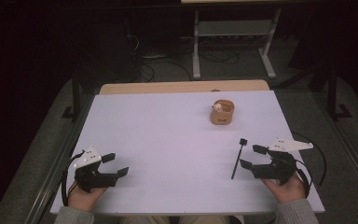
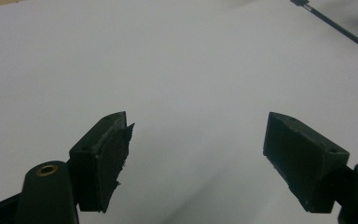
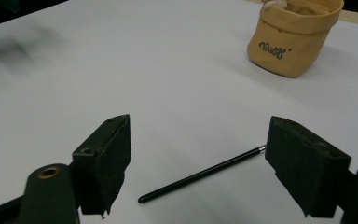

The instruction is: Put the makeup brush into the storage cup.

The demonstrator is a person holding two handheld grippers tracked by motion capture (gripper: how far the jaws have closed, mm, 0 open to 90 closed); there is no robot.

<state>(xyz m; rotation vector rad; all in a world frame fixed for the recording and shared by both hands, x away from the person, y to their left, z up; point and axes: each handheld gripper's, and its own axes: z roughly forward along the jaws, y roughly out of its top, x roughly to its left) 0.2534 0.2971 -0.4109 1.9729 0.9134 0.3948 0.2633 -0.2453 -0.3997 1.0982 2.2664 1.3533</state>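
A thin black brush-like stick [image 1: 237,159] with a small square head lies on the white table [image 1: 168,140], just left of my right gripper [image 1: 252,157]. That gripper is open and holds nothing; in the right gripper view the stick [image 3: 200,175] lies on the table between and beyond the jaws, untouched. A tan fabric pouch [image 1: 222,112] with rolled rim and something pale inside stands upright at the back right; it is seen as the pouch [image 3: 292,38] in the right gripper view. My left gripper [image 1: 115,164] rests open at the front left, nothing between its jaws [image 2: 196,154].
A wooden strip [image 1: 182,87] borders the table's far edge. Beyond it stand metal stand legs [image 1: 233,42] and cables on a dark floor. The stick's end [image 2: 331,22] appears far off in the left gripper view.
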